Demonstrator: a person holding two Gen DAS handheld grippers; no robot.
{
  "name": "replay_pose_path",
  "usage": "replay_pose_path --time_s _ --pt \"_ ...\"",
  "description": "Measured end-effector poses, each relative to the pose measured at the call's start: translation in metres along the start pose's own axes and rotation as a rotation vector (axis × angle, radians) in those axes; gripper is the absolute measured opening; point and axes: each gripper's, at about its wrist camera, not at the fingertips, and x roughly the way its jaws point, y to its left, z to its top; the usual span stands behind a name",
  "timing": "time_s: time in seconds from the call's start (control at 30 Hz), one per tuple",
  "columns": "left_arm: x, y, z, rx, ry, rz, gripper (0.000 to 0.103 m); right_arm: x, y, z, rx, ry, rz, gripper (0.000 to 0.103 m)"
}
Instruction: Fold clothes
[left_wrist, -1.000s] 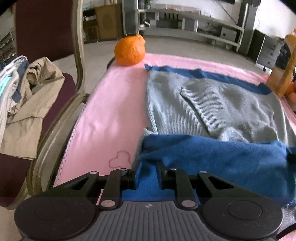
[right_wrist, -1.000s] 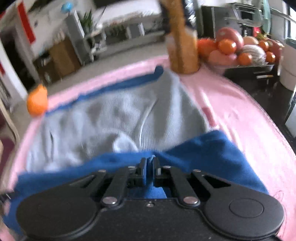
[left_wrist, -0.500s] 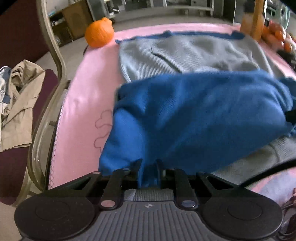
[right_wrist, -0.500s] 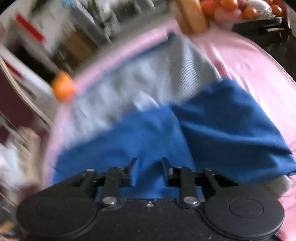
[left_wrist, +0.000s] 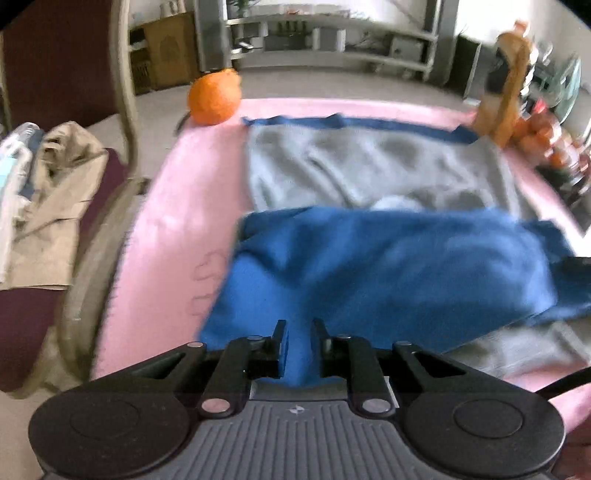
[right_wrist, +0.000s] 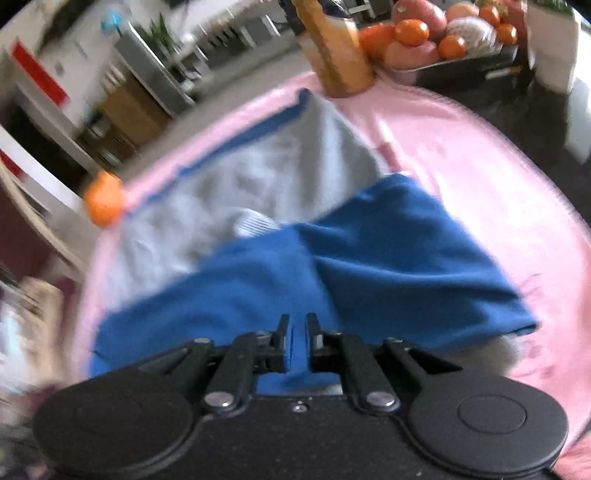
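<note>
A grey knit garment (left_wrist: 369, 173) with a blue trim lies spread on the pink tablecloth (left_wrist: 177, 206). Its blue part (left_wrist: 388, 266) is folded over the near half and runs up into both grippers. My left gripper (left_wrist: 298, 332) is shut on the left end of the blue fabric, which fills the gap between its fingers. In the right wrist view my right gripper (right_wrist: 297, 328) is shut on the blue fabric (right_wrist: 369, 266), with the grey part (right_wrist: 258, 184) beyond it. Both views are blurred by motion.
An orange (left_wrist: 214, 98) sits at the far left corner of the cloth. A tall amber bottle (right_wrist: 336, 48) and a tray of fruit (right_wrist: 436, 37) stand at the far right. A chair with piled clothes (left_wrist: 48, 192) is close on the left.
Both grippers have drawn back toward me with the blue fabric, which now spreads over the near half of the grey part. The right jaws stood wider half a second ago and are narrower now.
</note>
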Motion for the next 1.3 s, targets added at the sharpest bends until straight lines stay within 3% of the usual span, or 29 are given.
replay_pose_path --time_s 0.07,0.23,0.33,0.47,0.6,0.8,0.93,1.1,1.2,1.3 --pt "0.004 -0.01 0.001 0.011 0.003 -0.044 0.017 0.007 0.003 0.001 0.028 0.027 0.099 0.009" --pt "0.02 -0.041 -0.002 0.088 0.007 -0.093 0.013 0.032 0.026 -0.006 -0.02 0.121 0.171 0.012" --pt "0.028 -0.059 -0.007 0.166 -0.016 -0.083 0.012 0.041 0.035 -0.012 -0.075 0.142 0.129 0.012" --pt "0.045 -0.074 -0.016 0.254 0.045 -0.027 0.013 0.052 0.045 -0.021 -0.151 0.163 0.061 0.006" --pt "0.029 -0.069 -0.019 0.228 0.02 -0.033 0.015 0.057 0.053 -0.03 -0.21 0.178 0.006 0.007" --pt "-0.005 -0.061 -0.025 0.157 -0.047 -0.088 0.022 0.016 0.04 -0.035 -0.151 0.134 0.038 0.022" --pt "-0.005 -0.063 -0.021 0.114 -0.057 -0.123 0.022 -0.003 0.022 -0.029 -0.049 0.068 0.035 0.021" --pt "0.011 -0.07 -0.021 0.125 -0.024 -0.121 0.022 0.005 0.017 -0.022 -0.035 0.058 -0.024 0.02" --pt "0.032 -0.073 -0.022 0.155 0.058 -0.085 0.022 0.024 0.017 -0.024 -0.065 0.111 -0.102 0.02" --pt "0.039 -0.074 -0.022 0.166 0.087 -0.074 0.024 0.04 0.02 -0.026 -0.126 0.139 -0.184 0.012"
